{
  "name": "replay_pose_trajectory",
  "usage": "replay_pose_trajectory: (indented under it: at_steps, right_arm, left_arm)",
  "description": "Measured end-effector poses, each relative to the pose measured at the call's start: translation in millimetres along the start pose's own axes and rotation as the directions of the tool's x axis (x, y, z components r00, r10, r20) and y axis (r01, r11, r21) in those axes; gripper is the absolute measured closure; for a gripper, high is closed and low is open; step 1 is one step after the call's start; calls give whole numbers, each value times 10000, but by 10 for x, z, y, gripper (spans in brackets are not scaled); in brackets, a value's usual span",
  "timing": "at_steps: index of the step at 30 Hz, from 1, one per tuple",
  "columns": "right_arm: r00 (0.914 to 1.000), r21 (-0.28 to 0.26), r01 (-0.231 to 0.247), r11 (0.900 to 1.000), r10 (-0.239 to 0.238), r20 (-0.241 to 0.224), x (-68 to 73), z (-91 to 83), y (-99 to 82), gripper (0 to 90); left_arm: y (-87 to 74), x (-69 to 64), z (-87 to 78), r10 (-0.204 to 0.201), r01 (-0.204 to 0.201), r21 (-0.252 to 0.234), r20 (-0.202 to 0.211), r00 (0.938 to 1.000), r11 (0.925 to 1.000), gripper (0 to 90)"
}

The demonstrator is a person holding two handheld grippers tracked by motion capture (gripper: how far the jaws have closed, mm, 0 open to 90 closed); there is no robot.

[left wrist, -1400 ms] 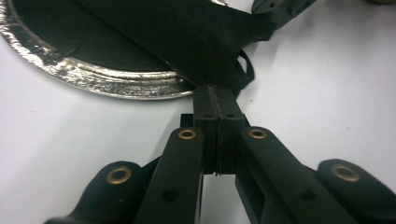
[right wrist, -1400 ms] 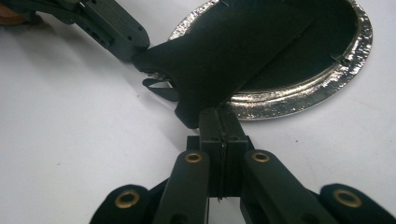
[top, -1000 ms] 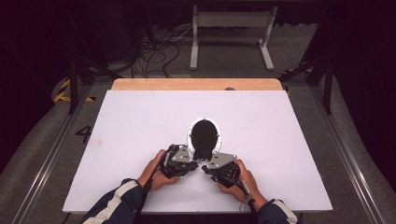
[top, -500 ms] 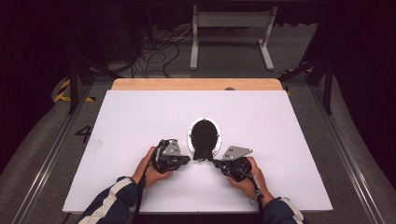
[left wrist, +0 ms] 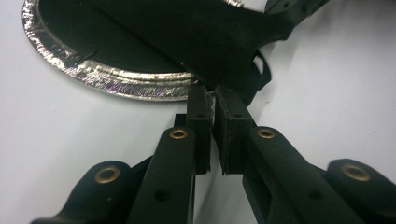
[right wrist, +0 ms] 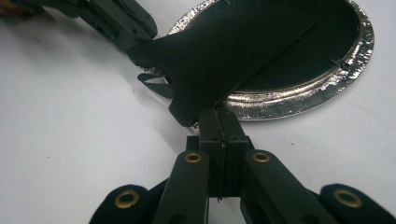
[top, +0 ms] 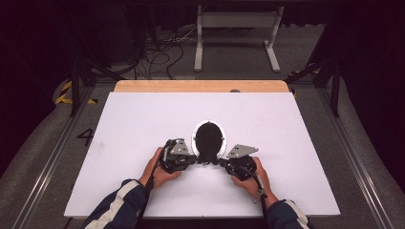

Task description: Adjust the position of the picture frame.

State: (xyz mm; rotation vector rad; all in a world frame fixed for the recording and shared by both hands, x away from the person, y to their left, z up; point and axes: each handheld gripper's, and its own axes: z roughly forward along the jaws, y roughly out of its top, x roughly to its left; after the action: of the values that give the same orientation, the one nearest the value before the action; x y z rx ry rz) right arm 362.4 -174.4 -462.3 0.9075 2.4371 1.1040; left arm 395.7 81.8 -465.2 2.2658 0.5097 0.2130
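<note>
Since a second ago the two hands have drawn apart, the right gripper [top: 220,162] sliding outward, so the black cloth [top: 208,139] now lies stretched between them over the oval silver-rimmed plate [top: 194,136] at mid-table. The left gripper [top: 196,158] pinches the cloth's near edge between almost-closed fingers [left wrist: 201,109]; the right gripper's fingers [right wrist: 211,126] press together on its other corner. A "4" [top: 86,137] is marked on the floor left of the white table [top: 286,124].

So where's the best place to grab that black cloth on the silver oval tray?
Take the black cloth by its near edge, one corner per gripper, coming in low from the person's side. That edge hangs past the silver oval tray rim, thin and free, so the jaws can pinch it.
</note>
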Motion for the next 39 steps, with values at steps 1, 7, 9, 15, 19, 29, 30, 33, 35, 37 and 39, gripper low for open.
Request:
replay_pose_trajectory:
  at_steps: [1, 7, 9, 15, 19, 29, 30, 33, 35, 37, 39]
  right_arm:
    - [10000, 6, -41, 10000, 42, -47, -9, 0, 1, 900]
    - [9992, -1, 225, 9997, -225, -320, -16, 14, 11, 900]
    - [9986, -9, 234, 9997, -234, -465, -23, 16, 11, 900]
    - [9975, -2, 349, 9994, -349, -608, -12, 13, 12, 900]
    - [9966, 13, 417, 9991, -415, -705, -12, -4, 3, 900]
    - [9972, 35, 303, 9995, -300, -682, -79, -36, -29, 900]
    - [9979, 47, 317, 9995, -314, -574, -87, -44, -34, 900]
    - [9977, 24, 152, 9999, -151, -659, -121, -55, -47, 900]
    - [9983, 42, 344, 9994, -341, -476, -93, -54, -43, 900]
    - [9982, 20, 335, 9994, -334, -504, -93, -54, -46, 900]
    - [9979, 9, 355, 9994, -354, -539, -93, -55, -46, 900]
  left_arm:
    - [0, 1, 1, -59, 59, 0, -26, 10000, 10000, 848]
    - [-6, 19, -7, 52, -53, 24, 60, 10000, 10000, 885]
    - [-12, 42, -17, -108, 106, 57, 347, 9993, 9999, 897]
    - [-28, 69, -45, -140, 137, 44, 860, 9962, 9999, 900]
    - [16, 42, -54, -48, 55, -96, 774, 9970, 9999, 900]
    - [41, 3, 12, -294, 321, -278, 923, 9953, 9991, 900]
    - [45, 1, 21, -344, 376, -314, 959, 9948, 9988, 900]
    - [64, -48, 14, 99, -88, -171, 630, 9980, 9998, 899]
    - [47, -30, 12, -56, 67, -165, 638, 9979, 9998, 882]
    - [40, -11, 15, -149, 163, -211, 650, 9978, 9996, 866]
    - [45, -20, -19, -11, 24, -293, 470, 9989, 9996, 856]
